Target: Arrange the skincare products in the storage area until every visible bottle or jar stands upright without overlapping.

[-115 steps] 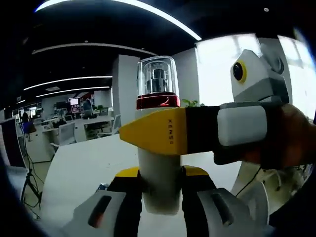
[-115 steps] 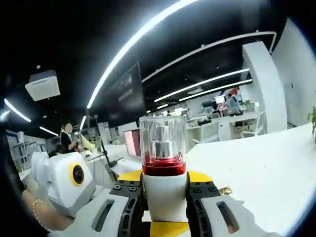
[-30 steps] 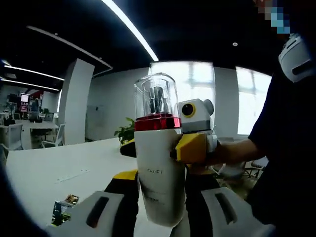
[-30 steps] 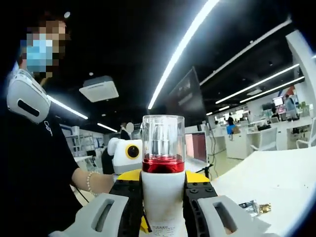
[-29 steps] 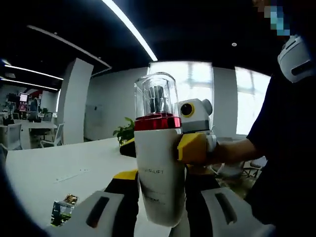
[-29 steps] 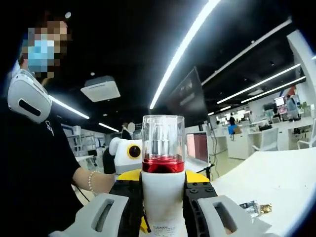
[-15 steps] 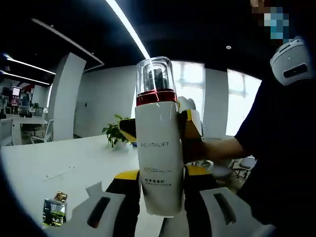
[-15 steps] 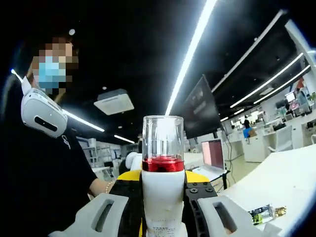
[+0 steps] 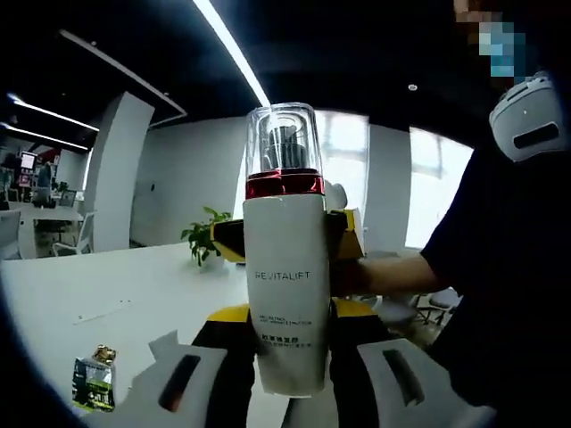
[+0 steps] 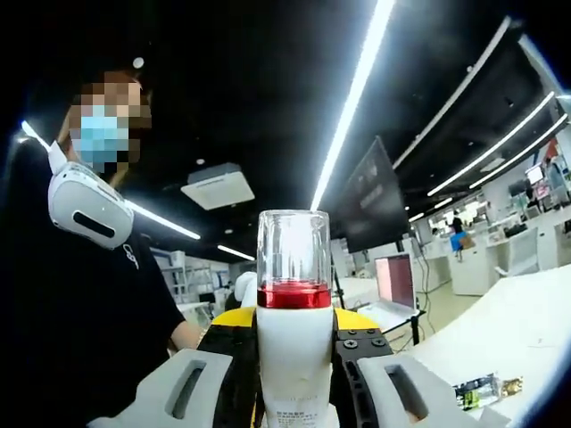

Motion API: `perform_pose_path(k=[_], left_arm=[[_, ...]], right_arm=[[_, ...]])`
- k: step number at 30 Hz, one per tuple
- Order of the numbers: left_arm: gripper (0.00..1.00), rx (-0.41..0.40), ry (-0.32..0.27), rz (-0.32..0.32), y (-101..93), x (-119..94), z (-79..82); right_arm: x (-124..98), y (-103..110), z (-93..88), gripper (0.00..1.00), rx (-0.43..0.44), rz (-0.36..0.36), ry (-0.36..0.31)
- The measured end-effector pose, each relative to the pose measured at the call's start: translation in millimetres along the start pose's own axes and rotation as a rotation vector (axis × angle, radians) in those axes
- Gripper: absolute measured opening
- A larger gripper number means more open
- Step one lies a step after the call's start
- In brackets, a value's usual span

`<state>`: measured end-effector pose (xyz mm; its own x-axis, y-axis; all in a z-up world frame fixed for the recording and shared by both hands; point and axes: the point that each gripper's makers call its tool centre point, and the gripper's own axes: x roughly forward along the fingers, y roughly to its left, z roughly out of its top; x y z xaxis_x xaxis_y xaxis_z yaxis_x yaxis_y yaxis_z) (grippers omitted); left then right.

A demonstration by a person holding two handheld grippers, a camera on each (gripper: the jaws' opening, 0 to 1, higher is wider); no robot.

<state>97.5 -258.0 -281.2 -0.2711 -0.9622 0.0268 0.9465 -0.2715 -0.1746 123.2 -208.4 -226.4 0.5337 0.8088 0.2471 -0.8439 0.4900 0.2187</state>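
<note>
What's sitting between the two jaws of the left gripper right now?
The white pump bottle with a red collar and clear cap, upright between the left gripper's jaws in the left gripper view. The right gripper clamps it higher up.

Light is cast by ceiling strips (image 10: 357, 98) and bright windows (image 9: 428, 192); the ceiling stays dark, and edges are bent by fisheye distortion.

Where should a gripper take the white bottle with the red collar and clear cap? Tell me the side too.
Grip the white bottle on its straight cylindrical body below the red collar, jaws closing from opposite sides. It is upright; the clear cap may pull off. Both the left gripper and right gripper hold it so.
</note>
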Motion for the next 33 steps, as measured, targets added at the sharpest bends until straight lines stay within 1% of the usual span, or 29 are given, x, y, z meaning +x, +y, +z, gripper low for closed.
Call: perform_pose_path(k=[3, 12, 15, 17, 20, 22, 25, 26, 27, 29, 31, 32, 33], left_arm=[[0.28, -0.006, 0.006, 0.014, 1.3, 1.3, 0.3], [0.28, 0.003, 0.024, 0.024, 1.0, 3.3, -1.7], [0.28, 0.013, 0.03, 0.049, 4.2, 3.7, -3.3], [0.28, 0.018, 0.042, 0.073, 7.1, 3.9, -6.4], [0.28, 0.018, 0.043, 0.098, 9.6, 3.9, -8.0], [0.28, 0.018, 0.043, 0.121, 13.8, 2.9, -8.8], [0.28, 0.045, 0.059, 0.177, 21.5, 1.8, -9.9], [0.28, 0.055, 0.064, 0.2, 24.5, 1.5, -10.3], [0.28, 0.059, 0.064, 0.209, 25.5, 1.4, -10.4], [0.28, 0.06, 0.063, 0.248, 28.9, 1.5, -11.2], [0.28, 0.061, 0.06, 0.291, 34.6, 0.8, -11.1], [0.28, 0.064, 0.064, 0.333, 40.9, -0.5, -11.5], [0.28, 0.071, 0.071, 0.358, 44.5, -1.3, -12.1]], right_arm=[[-0.5, -0.6, 1.2, 0.2, 0.002, 0.001, 0.0], [-3.0, -0.7, 0.1, 0.21, -0.003, 0.0, 0.014], [-3.2, -2.6, -1.2, 0.21, -0.016, -0.009, 0.029], [-4.6, -5.7, -5.3, 0.21, -0.033, -0.019, 0.061], [-5.8, -9.5, -7.5, 0.22, -0.034, -0.033, 0.077], [-6.5, -12.4, -7.9, 0.22, -0.034, -0.049, 0.082], [-8.2, -20.5, -7.7, 0.23, -0.06, -0.09, 0.093], [-8.1, -23.2, -8.1, 0.23, -0.071, -0.11, 0.102], [-8.0, -24.4, -8.4, 0.23, -0.077, -0.116, 0.109], [-7.5, -29.3, -9.2, 0.24, -0.092, -0.138, 0.128], [-7.2, -35.0, -9.3, 0.24, -0.095, -0.174, 0.14], [-8.0, -40.3, -9.5, 0.25, -0.091, -0.206, 0.148], [-8.5, -44.3, -9.9, 0.25, -0.096, -0.233, 0.155]])
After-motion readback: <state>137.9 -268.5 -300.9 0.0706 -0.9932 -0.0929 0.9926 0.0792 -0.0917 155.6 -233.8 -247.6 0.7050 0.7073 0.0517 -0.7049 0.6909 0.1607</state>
